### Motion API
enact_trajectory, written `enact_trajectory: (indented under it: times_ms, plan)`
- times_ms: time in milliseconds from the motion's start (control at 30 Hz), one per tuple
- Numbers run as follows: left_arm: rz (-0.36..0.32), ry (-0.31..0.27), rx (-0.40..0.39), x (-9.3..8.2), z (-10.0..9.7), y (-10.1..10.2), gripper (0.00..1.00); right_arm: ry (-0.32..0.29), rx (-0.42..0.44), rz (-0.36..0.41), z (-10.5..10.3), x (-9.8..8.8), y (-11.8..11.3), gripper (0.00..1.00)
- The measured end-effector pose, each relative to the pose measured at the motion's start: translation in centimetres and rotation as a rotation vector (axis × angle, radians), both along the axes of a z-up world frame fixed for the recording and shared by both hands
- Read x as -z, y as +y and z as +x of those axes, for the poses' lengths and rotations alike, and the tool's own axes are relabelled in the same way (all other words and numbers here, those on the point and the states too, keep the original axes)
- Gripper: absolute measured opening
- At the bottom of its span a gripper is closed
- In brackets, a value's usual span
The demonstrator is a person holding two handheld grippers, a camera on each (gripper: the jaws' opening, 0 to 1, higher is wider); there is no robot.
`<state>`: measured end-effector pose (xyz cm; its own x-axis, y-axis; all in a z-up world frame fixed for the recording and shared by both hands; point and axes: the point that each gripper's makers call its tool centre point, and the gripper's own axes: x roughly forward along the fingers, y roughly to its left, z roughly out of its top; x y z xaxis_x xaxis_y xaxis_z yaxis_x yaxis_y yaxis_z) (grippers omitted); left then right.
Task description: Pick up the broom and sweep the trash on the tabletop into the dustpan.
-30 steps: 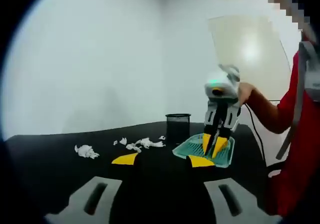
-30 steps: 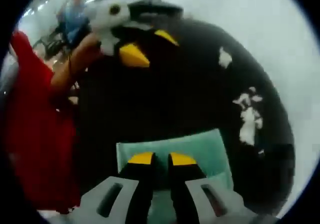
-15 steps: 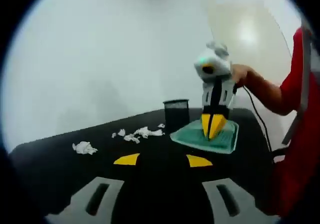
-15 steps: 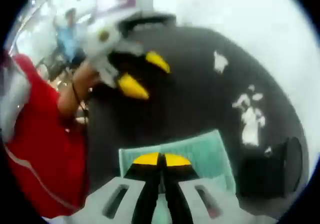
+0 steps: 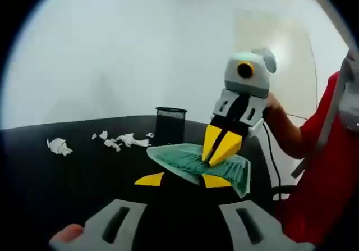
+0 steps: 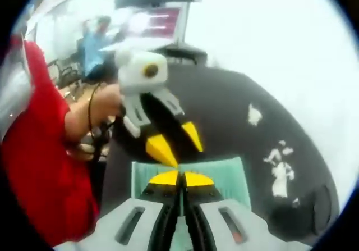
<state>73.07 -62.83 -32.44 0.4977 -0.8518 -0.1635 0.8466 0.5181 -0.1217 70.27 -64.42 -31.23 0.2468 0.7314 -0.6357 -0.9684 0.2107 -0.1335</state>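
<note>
Yellow tips of the left gripper (image 5: 180,179) stand spread apart with nothing between them, just in front of the dustpan (image 5: 197,162). That dustpan is thin teal plastic, a flat ribbed scoop with a raised lip, and it hangs tilted above the black tabletop (image 5: 67,172). The right gripper (image 5: 220,146) has its yellow tips pinched together on the pan's edge; in the right gripper view the right gripper (image 6: 180,179) shows the same, tips pressed tight over teal plastic.

So the pan is in hand, yet no sweeping looks done: beyond the dustpan, the paper scraps (image 5: 119,141) lie scattered, crumpled and white, soft and light by their look. A larger wad (image 5: 58,146) sits farther off to the side. Behind the pan stands a dark mesh cup (image 5: 170,126), cylindrical and open-topped. I cannot make out a broom anywhere, so picking it up and sweeping seem left to do.
</note>
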Motion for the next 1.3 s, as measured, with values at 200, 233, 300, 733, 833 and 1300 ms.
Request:
enact_trajectory:
  times_ms: [200, 233, 300, 733, 833, 1300]
  plan:
    - [0.186, 0.011, -0.001, 3.3, 0.2, 0.0, 0.11, 0.047, 0.017, 0.171, 0.6, -2.1, 1.4, 0.04]
    - [0.166, 0.005, -0.007, 3.1, 0.2, -0.4, 0.1, 0.083, 0.014, 0.22, 0.3, -2.8, 1.6, 0.04]
    - [0.166, -0.005, 0.001, 3.0, 0.3, -0.8, 0.13, 0.092, 0.011, 0.266, 0.3, -3.9, 1.6, 0.04]
    - [0.158, -0.026, -0.228, 2.4, 3.2, 4.4, 0.15, -0.003, -0.072, 0.082, -3.5, 0.9, 3.2, 0.05]
    - [0.144, -0.039, -0.227, 2.1, 3.0, 4.3, 0.16, -0.019, -0.094, 0.167, -4.1, -0.4, 3.0, 0.12]
    - [0.552, -0.234, 0.097, -3.3, -1.8, -7.8, 0.17, -0.215, 0.578, 1.145, 4.8, -10.9, -20.5, 0.19]
